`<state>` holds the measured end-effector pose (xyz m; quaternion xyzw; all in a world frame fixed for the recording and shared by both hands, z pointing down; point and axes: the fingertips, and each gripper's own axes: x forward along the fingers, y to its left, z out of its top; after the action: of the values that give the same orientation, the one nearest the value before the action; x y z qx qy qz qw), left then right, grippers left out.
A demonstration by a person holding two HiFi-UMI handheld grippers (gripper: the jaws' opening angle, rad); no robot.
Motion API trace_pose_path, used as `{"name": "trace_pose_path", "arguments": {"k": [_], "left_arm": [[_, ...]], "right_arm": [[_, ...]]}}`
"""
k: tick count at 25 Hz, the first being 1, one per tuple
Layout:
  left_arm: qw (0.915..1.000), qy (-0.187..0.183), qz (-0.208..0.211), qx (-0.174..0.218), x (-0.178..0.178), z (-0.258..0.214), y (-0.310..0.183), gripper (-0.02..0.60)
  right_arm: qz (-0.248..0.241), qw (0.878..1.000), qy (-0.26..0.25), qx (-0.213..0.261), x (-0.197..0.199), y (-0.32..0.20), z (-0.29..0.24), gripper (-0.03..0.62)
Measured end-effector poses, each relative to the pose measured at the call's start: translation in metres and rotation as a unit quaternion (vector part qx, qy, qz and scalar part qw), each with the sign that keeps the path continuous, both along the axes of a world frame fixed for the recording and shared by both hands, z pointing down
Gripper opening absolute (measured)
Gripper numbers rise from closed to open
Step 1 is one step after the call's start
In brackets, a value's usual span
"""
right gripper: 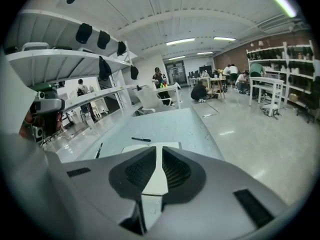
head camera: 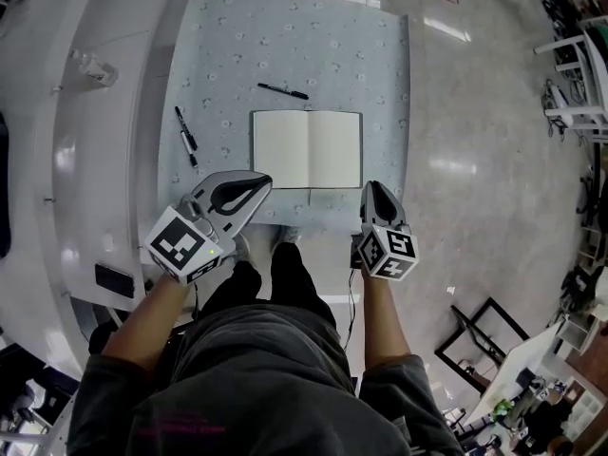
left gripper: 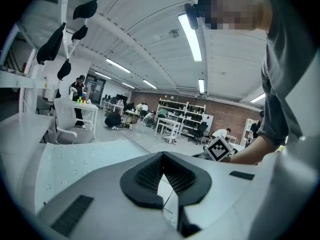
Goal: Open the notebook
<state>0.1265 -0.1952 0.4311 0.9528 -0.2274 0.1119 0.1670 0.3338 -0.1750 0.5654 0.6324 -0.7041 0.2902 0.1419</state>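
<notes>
Lying flat open on desk (head camera: 285,46), notebook (head camera: 307,148) looks done. L gripper (head camera: 258,184) jaws tip-to-tip, empty; R gripper (head camera: 374,190) jaws a slit apart, empty. Lift both clear w/o brushing it.

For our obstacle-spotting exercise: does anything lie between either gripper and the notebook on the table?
Nothing visible does. The notebook lies open on the tablecloth, and only bare cloth separates it from the left gripper and right gripper. One pen lies beyond it, two more pens to its left.
</notes>
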Motion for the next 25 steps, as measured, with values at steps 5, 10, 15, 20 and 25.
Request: {"name": "trace_pose_path", "arguments": {"k": [5, 10, 15, 20, 25], "left_arm": [[0.9999, 0.006, -0.007, 0.012, -0.011, -0.017, 0.005, 0.0], [0.9993, 0.015, -0.014, 0.032, -0.026, -0.036, 0.004, 0.0], [0.9985, 0.02, -0.022, 0.045, -0.044, -0.053, 0.01, 0.0], [0.9971, 0.03, -0.03, 0.064, -0.062, -0.073, 0.014, 0.0], [0.9956, 0.031, -0.045, 0.076, -0.086, -0.087, 0.021, 0.0]], "right_arm": [[-0.024, 0.999, 0.012, 0.026, -0.013, -0.003, -0.034, 0.037], [-0.042, 0.997, 0.023, 0.059, -0.031, -0.011, -0.07, 0.037], [-0.058, 0.994, 0.028, 0.09, -0.053, -0.011, -0.105, 0.037], [-0.077, 0.989, 0.033, 0.122, -0.076, -0.009, -0.143, 0.037], [-0.092, 0.983, 0.034, 0.153, -0.098, -0.006, -0.177, 0.037]]}}
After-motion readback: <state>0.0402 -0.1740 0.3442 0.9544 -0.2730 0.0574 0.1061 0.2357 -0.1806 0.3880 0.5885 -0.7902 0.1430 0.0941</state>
